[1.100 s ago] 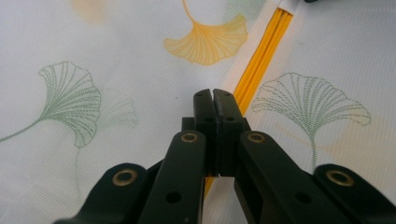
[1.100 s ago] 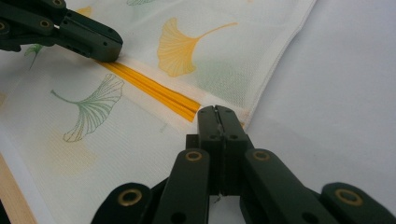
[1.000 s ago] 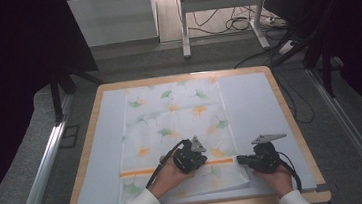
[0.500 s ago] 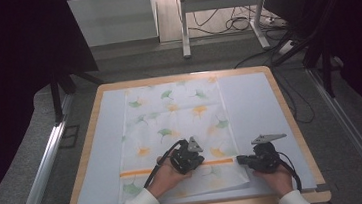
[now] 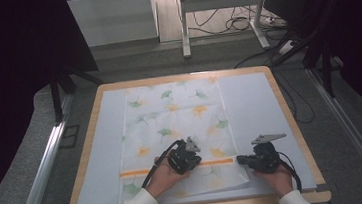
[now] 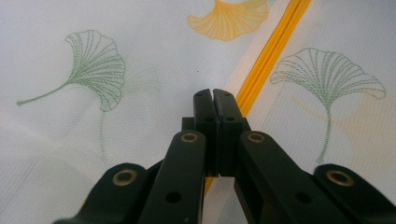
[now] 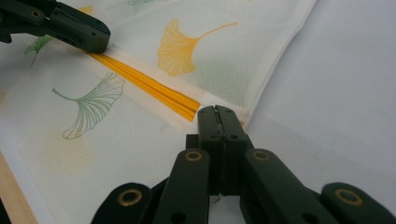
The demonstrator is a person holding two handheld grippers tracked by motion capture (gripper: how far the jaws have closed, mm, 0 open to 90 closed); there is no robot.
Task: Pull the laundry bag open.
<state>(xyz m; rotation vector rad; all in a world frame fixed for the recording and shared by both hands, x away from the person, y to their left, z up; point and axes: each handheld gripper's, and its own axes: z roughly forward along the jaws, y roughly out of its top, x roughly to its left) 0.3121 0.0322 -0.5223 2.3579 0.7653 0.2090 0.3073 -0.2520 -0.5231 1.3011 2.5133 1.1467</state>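
Note:
A white cloth printed with green and yellow ginkgo leaves lies flat on a pale mat. An orange stripe crosses it near the front. My left gripper is shut, and in the left gripper view its tips rest on the cloth beside the stripe. My right gripper is shut too. In the right gripper view its tips sit at the end of the stripe by the cloth's right edge, with the left gripper farther along the stripe.
The mat covers a wooden-rimmed table; bare mat lies on both sides of the cloth. The wooden front edge runs close to my hands. Dark curtains, metal rails and floor cables surround the table.
The left gripper has shifted very slightly left along the stripe. The right gripper has stayed where it was.

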